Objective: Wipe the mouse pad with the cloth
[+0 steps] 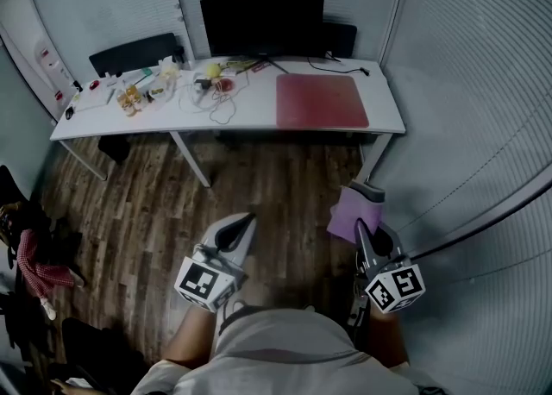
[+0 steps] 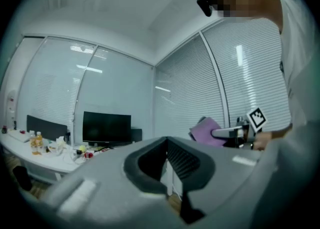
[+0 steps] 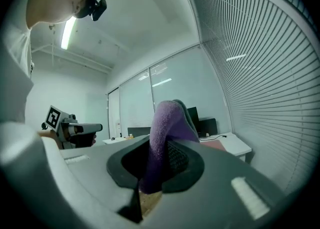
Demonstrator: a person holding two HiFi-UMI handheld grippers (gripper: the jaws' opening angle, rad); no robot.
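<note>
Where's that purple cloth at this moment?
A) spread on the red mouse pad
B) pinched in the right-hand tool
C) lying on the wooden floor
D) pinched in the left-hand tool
B: the fingers of the right gripper are shut on the purple cloth, well short of the red mouse pad, which lies bare on the desk.

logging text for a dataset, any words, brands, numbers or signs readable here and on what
None can be read in any view.
Cubes on left gripper and right gripper: square marker patterns, no letters.
Bottles on the desk: labels too small to read.
</note>
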